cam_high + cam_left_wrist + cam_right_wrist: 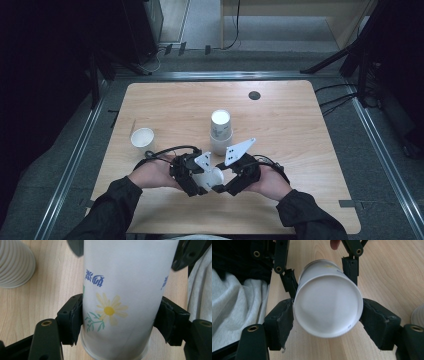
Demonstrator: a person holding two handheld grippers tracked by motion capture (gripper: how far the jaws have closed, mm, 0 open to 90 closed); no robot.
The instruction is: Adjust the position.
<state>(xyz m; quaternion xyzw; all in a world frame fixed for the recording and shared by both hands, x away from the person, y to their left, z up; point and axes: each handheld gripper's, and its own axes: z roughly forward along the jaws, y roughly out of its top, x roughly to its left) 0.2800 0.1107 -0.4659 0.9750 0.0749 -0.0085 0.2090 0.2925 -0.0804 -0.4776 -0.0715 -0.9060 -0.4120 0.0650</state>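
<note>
Above table point(300, 130), both jaws clamp paper cup point(210, 177).

A light wooden table point(280, 125) with rounded corners is seen. A stack of upturned white paper cups point(220, 131) stands near its middle, a single white cup point(142, 138) sits upright towards its left edge, and a dark round grommet point(254, 95) is set near its far edge.

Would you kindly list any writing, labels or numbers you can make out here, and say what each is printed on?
Blue characters, upside down, above the daisy on the paper cup: too stylised to read.
A second blue mark at the cup's right edge: cut off, unreadable.
Small dark print near the cup's base rim in the right gripper view: too small.
</note>
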